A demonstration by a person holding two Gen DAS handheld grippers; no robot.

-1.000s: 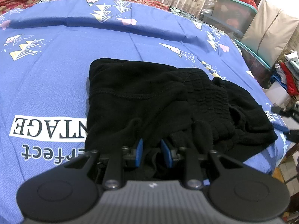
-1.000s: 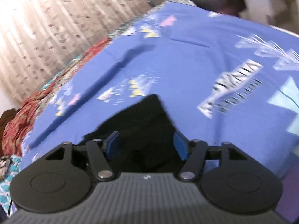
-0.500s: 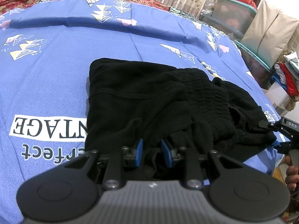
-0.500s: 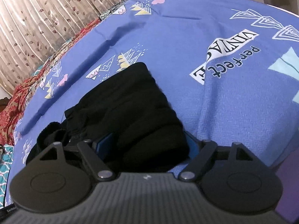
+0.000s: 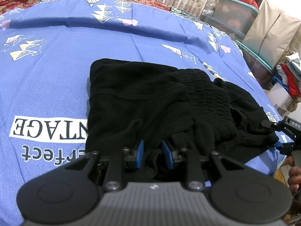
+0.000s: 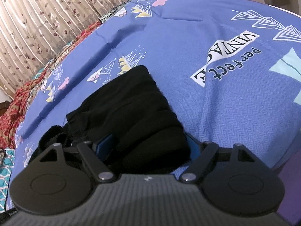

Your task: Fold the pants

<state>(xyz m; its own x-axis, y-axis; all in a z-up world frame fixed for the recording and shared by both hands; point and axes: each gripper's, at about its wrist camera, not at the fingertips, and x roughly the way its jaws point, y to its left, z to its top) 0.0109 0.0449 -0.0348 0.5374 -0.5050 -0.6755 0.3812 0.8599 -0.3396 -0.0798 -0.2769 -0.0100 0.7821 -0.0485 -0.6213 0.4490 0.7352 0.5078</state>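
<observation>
Left wrist view: blue printed bedsheet [image 5: 56,79] with "VINTAGE / perfect" lettering at the left. Black pants [image 5: 150,101] bunched in a rough fold at the middle of the sheet, elastic waistband ridged toward the right side of the pile. Left gripper [image 5: 152,155] at the near edge of the pile, jaws narrow, blue pads pinching a fold of black fabric between them. Far right edge: right gripper [image 5: 282,133] at the pants' right corner, with a hand [image 5: 293,177] below it. Storage bins [image 5: 235,17] and stacked clothes behind.

Right wrist view: beige leaf-print curtain [image 6: 47,18] top left, patterned red quilt below it. Pants [image 6: 131,113] run from the middle of the sheet [image 6: 207,113] down into the right gripper [image 6: 148,146]. Jaws have just been opening and stand wide, thick folded roll of pants between the blue pads. Can't tell whether the pads actually press on it. "VINTAGE perfect" print to the right.
</observation>
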